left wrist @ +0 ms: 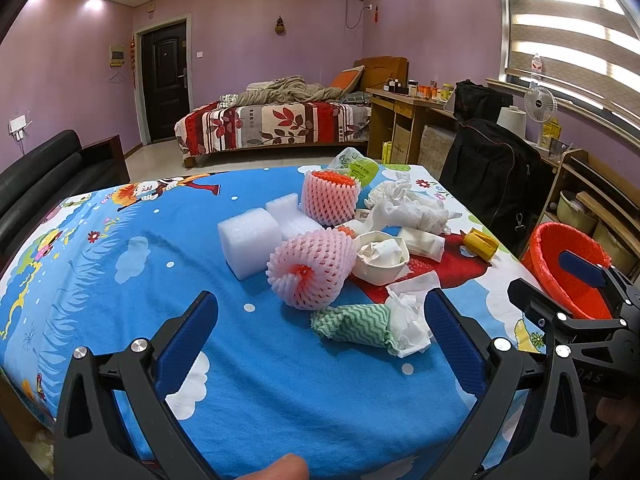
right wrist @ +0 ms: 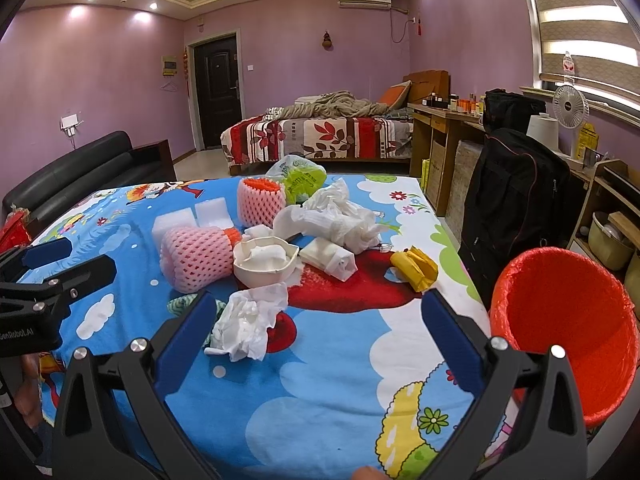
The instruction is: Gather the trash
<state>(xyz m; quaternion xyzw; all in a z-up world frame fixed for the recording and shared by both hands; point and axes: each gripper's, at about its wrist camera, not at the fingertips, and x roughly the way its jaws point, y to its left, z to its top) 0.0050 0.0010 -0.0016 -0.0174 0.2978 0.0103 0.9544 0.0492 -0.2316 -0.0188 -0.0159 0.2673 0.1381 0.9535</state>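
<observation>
Trash lies piled on a table under a blue cartoon cloth (left wrist: 120, 280): two pink foam fruit nets (left wrist: 310, 270), white foam blocks (left wrist: 248, 240), a white paper bowl (left wrist: 380, 258), crumpled tissues (right wrist: 244, 322), a green wavy cloth (left wrist: 352, 322), a yellow wrapper (right wrist: 414, 266) and a green plastic bag (right wrist: 300, 178). My left gripper (left wrist: 320, 340) stands open just short of the green cloth, nothing between its fingers. My right gripper (right wrist: 320, 338) is open too, its left finger beside the near tissue. A red-lined trash bin (right wrist: 568, 332) stands off the table's right edge.
A black sofa (left wrist: 44, 184) runs along the left. A black bag on a chair (right wrist: 512, 200) and wooden shelves stand at the right, behind the bin. A bed (left wrist: 272, 124) and a desk sit at the back of the room. The near cloth is bare.
</observation>
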